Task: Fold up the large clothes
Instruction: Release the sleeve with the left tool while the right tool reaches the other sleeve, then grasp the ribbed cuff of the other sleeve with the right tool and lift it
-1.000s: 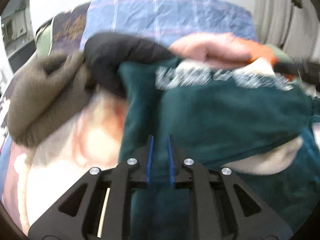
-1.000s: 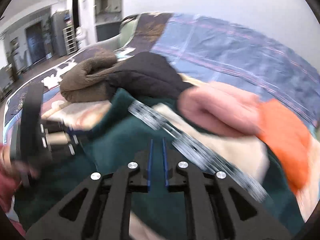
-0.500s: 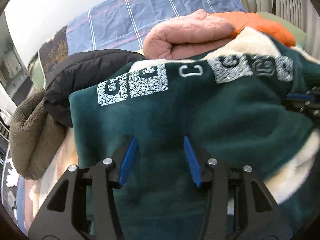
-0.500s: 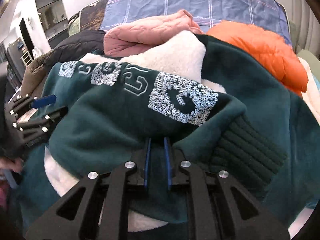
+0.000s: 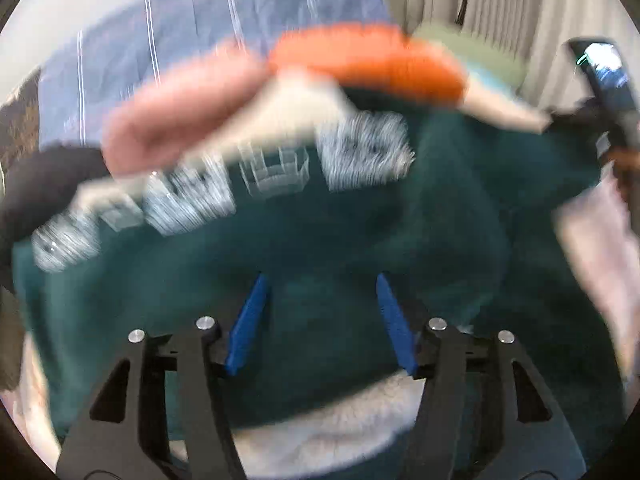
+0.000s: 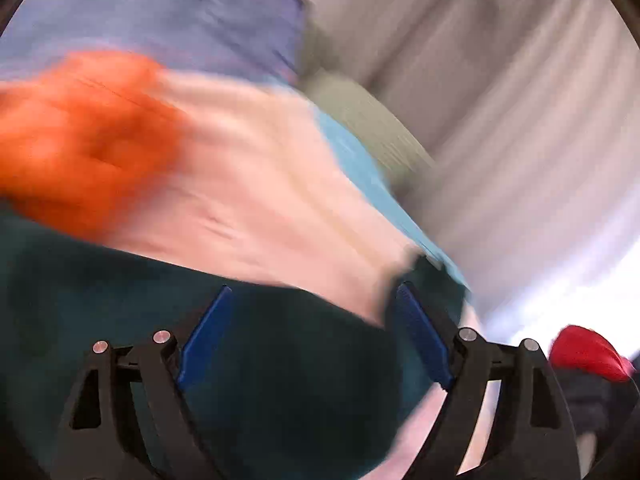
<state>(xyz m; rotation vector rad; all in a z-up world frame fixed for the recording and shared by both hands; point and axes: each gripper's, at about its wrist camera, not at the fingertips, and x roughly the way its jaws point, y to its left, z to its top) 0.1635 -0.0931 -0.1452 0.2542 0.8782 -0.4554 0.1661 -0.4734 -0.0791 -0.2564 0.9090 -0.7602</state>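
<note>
Over green sweater: left claw, right claw opening, empty.

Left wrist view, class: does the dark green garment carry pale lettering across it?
Yes, blurred pale letters run across the dark green garment.
</note>
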